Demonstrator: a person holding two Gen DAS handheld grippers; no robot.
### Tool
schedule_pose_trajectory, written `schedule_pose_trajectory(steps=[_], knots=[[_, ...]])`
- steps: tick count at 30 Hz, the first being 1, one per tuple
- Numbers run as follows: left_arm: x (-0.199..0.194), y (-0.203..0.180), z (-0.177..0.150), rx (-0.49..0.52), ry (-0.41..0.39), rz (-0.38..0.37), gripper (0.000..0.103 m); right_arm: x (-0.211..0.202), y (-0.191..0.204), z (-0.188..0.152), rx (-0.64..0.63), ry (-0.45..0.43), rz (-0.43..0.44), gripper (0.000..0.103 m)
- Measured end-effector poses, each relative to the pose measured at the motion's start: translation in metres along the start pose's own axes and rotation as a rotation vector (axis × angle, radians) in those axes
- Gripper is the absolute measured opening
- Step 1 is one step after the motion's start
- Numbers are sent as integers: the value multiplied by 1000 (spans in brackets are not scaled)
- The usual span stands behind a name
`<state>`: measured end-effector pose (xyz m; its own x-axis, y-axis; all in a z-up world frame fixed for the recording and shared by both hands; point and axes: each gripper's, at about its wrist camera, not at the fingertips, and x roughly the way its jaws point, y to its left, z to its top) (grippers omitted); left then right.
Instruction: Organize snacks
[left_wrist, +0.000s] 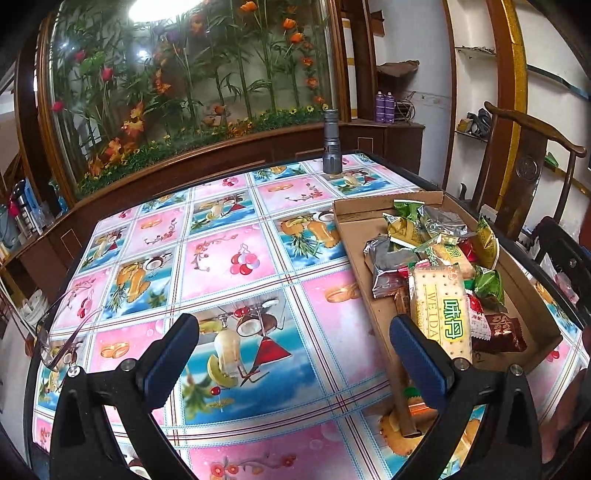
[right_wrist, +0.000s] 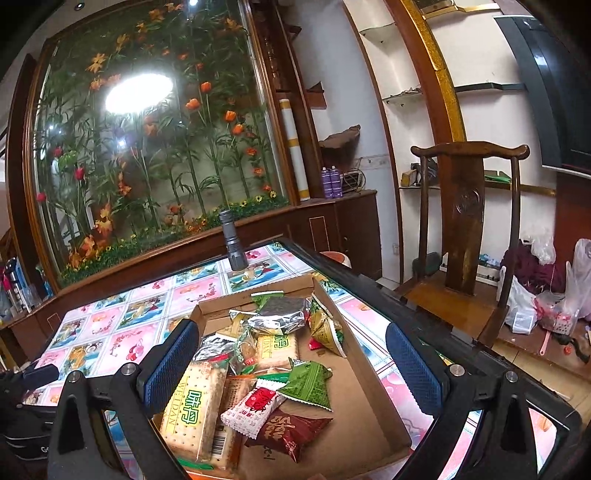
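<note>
A shallow cardboard tray (left_wrist: 532, 295) (right_wrist: 369, 373) sits on the right side of the table and holds several wrapped snacks. A long cracker pack with green lettering (left_wrist: 441, 306) (right_wrist: 194, 406) lies at its near left. Green triangular packs (right_wrist: 308, 382), silver foil packs (left_wrist: 388, 264) (right_wrist: 279, 319), a white-red pack (right_wrist: 253, 404) and a dark red pack (left_wrist: 502, 332) (right_wrist: 291, 430) lie around it. My left gripper (left_wrist: 295, 354) is open and empty, above the tablecloth left of the tray. My right gripper (right_wrist: 293, 363) is open and empty, above the tray.
The table has a pink and blue patterned cloth (left_wrist: 229, 258). A grey flashlight (left_wrist: 331, 142) (right_wrist: 233, 240) stands upright at the far edge. Eyeglasses (left_wrist: 59, 332) lie at the left edge. A wooden chair (right_wrist: 467, 221) stands right of the table. A glass flower display (left_wrist: 184, 74) stands behind.
</note>
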<state>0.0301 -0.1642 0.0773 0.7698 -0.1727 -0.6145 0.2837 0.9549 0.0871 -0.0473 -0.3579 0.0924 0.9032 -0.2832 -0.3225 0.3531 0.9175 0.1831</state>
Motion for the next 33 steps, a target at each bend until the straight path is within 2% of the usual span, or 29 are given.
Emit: schedule_pose_trajectory(steps=[33], knots=[[-8, -5, 2, 19, -38, 34, 103, -1, 0, -2, -18, -1, -7, 102]])
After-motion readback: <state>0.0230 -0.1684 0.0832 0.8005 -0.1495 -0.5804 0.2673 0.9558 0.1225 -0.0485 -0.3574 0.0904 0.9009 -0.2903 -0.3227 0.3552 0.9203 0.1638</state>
